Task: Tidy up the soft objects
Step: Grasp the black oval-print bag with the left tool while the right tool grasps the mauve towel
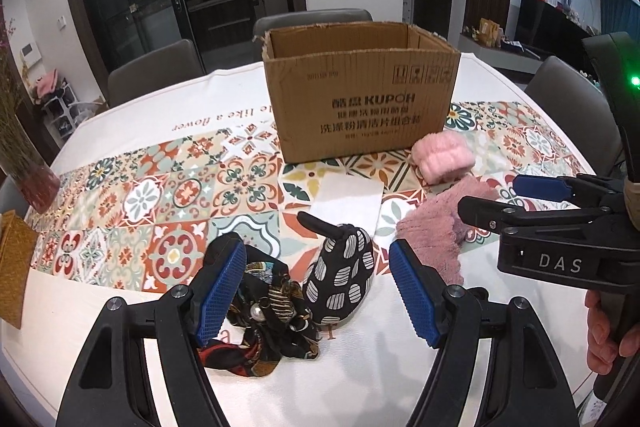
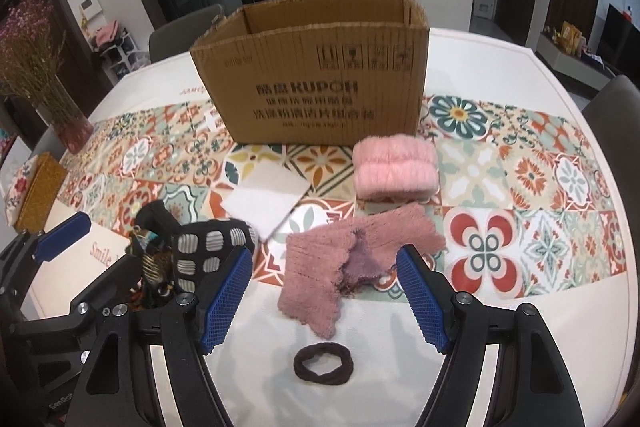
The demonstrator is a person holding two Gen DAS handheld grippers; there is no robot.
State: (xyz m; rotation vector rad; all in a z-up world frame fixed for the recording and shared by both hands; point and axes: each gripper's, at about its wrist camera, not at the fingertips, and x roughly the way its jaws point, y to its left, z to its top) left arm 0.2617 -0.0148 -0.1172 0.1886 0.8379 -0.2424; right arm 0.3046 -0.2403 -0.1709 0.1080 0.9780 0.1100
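An open cardboard box (image 1: 360, 99) (image 2: 316, 83) stands at the table's middle. In front of it lie a fluffy pink roll (image 1: 442, 157) (image 2: 394, 167), a mauve knitted cloth (image 1: 436, 231) (image 2: 344, 255), a white folded cloth (image 1: 348, 203) (image 2: 266, 197), a black pouch with grey patches (image 1: 340, 279) (image 2: 208, 247), a dark patterned scarf (image 1: 264, 315) and a dark hair band (image 2: 323, 369). My left gripper (image 1: 316, 291) is open above the pouch and scarf. My right gripper (image 2: 324, 295) (image 1: 516, 203) is open over the mauve cloth, holding nothing.
A vase of dried flowers (image 2: 52, 95) and a woven yellow box (image 2: 38, 195) stand at the table's left edge. Grey chairs (image 1: 156, 71) ring the far side. A hand (image 1: 608, 331) grips the right tool. The patterned table runner (image 2: 532, 179) stretches right.
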